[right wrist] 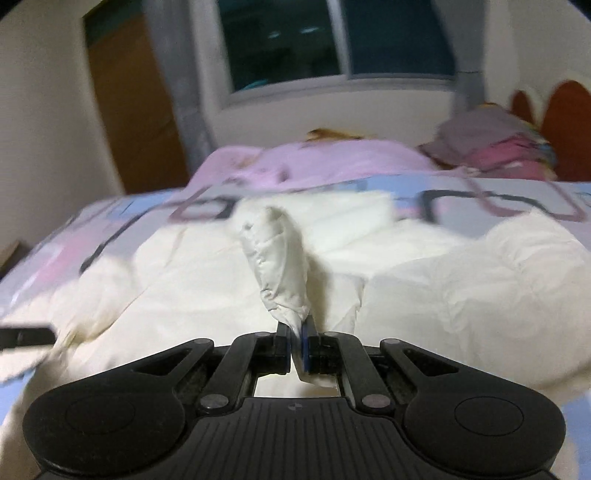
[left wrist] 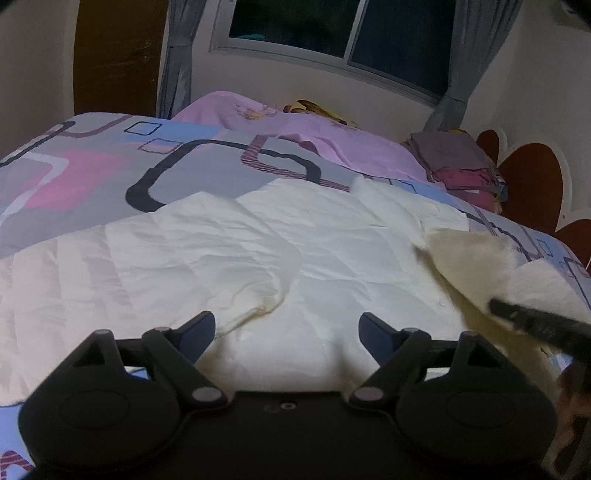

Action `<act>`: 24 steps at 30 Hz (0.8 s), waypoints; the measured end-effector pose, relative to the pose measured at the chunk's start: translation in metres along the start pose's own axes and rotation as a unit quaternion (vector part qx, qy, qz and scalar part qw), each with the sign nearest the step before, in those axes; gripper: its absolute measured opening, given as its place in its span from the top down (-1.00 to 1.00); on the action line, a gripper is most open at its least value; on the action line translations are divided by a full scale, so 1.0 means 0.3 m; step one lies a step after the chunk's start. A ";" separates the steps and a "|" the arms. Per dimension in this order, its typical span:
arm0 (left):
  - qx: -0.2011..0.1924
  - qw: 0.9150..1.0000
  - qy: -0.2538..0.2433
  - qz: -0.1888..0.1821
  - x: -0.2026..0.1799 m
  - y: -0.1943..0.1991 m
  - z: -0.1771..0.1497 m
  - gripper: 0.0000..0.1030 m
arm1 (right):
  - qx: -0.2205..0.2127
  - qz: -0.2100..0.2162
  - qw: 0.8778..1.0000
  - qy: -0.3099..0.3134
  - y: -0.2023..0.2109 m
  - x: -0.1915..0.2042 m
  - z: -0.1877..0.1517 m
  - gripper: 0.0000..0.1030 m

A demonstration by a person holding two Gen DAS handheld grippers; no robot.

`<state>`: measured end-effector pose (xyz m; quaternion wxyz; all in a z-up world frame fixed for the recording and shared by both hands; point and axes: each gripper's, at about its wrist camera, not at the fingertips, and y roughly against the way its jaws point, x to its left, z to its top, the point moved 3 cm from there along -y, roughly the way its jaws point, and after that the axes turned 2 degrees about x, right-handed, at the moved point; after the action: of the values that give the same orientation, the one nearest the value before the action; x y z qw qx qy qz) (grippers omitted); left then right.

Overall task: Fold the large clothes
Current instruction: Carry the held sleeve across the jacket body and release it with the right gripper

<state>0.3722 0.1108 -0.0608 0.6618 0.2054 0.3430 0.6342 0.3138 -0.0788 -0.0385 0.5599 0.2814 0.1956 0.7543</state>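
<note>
A large cream garment (left wrist: 229,251) lies spread and creased on the patterned bedspread (left wrist: 85,173). My left gripper (left wrist: 286,326) hovers just above its near part, jaws wide apart, with no cloth pinched between the fingers. At the right edge of the left wrist view a dark, blurred finger of the right gripper (left wrist: 535,325) lifts a fold of the garment. In the right wrist view my right gripper (right wrist: 296,328) is shut on a twisted bunch of the cream garment (right wrist: 280,266), which stands up from its fingertips. The left gripper's finger (right wrist: 26,336) shows at the left edge.
A pink blanket (left wrist: 295,140) lies across the far side of the bed. A stack of folded clothes (left wrist: 458,162) sits by the red-brown headboard (left wrist: 532,184). Behind are a dark window (left wrist: 332,29), grey curtains (left wrist: 177,66) and a wooden door (left wrist: 114,55).
</note>
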 end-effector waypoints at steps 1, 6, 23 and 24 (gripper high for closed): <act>-0.001 1.000 0.003 0.000 0.014 0.003 0.000 -0.62 | 0.004 0.007 1.000 0.008 -0.019 0.033 -0.009 0.90; 0.001 1.000 0.010 -0.002 0.059 0.001 0.005 -0.62 | 0.023 0.036 0.999 0.033 -0.107 0.112 -0.008 0.90; 0.054 0.992 0.020 -0.114 -0.067 -0.179 0.009 -0.48 | -0.010 -0.021 1.000 0.000 0.112 -0.118 -0.054 -0.09; 0.061 0.991 0.023 -0.117 -0.071 -0.203 0.004 -0.43 | -0.012 -0.040 0.999 -0.025 0.136 -0.185 -0.052 0.10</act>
<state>0.4165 0.0835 -0.0988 0.7093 0.1890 0.4181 0.5351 0.2858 -0.1435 -0.0370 0.5979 0.2855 0.1837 0.7261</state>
